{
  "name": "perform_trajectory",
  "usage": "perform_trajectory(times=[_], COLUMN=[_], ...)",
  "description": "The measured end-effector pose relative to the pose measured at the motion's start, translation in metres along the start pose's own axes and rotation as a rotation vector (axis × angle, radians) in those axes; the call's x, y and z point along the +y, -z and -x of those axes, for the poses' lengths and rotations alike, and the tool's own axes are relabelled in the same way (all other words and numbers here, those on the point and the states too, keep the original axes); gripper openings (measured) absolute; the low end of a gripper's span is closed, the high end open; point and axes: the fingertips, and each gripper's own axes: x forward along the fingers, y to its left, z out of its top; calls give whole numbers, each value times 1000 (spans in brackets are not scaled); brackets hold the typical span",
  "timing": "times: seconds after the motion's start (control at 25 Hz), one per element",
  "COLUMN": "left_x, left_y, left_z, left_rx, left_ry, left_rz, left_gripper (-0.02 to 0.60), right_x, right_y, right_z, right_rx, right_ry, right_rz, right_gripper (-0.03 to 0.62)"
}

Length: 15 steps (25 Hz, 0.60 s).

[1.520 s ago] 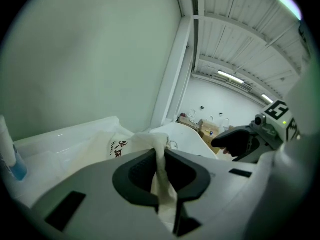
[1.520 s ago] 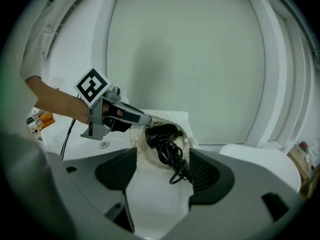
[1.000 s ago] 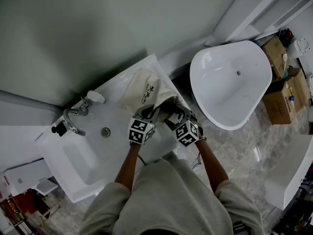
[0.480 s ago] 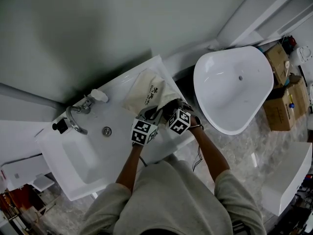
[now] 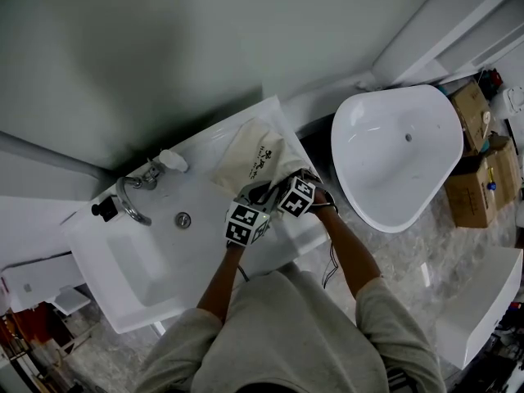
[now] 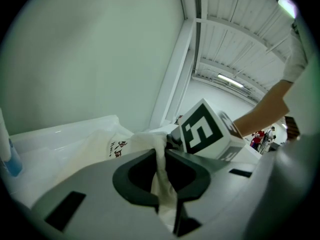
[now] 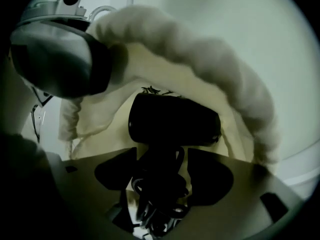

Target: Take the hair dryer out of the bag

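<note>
A cream cloth bag [image 5: 255, 149] lies on the white counter [image 5: 205, 188] right of the sink. My left gripper [image 5: 259, 195] is shut on a fold of the bag's rim [image 6: 161, 156] and holds the mouth up. My right gripper [image 5: 283, 188] points steeply down into the bag's mouth, close beside the left one; its marker cube [image 6: 205, 129] shows in the left gripper view. Inside the bag lies the black hair dryer [image 7: 172, 118]. Its handle and coiled cord [image 7: 159, 194] sit between the right gripper's [image 7: 162, 176] spread jaws, with a thin gap on one side. The bag's rolled rim [image 7: 200, 54] arches over it.
A sink basin [image 5: 131, 256] with a chrome faucet [image 5: 131, 199] and a small white bottle [image 5: 172, 160] is left of the bag. A white bathtub [image 5: 397, 150] stands on the floor at the right, with cardboard boxes [image 5: 479, 178] beyond it. The wall rises behind the counter.
My right gripper has sunk and swung left into the bag's mouth, ending right beside the left gripper. The left gripper kept its hold on the rim and stayed put.
</note>
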Motion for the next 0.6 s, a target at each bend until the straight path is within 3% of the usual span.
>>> perform_trajectory(times=[0.28, 0.44, 0.6], left_x=[5, 4, 7], left_y=[-1, -4, -3], left_z=[4, 2, 0], left_rx=[-16, -23, -23], left_ry=[3, 7, 5], left_rz=[34, 42, 46], left_gripper=[41, 41, 41], right_x=[5, 10, 9], right_y=[2, 1, 0], right_z=[-12, -13, -15], right_rx=[39, 13, -3], right_ry=[-86, -159, -163], right_rz=[-35, -65, -56], right_gripper=[318, 284, 287])
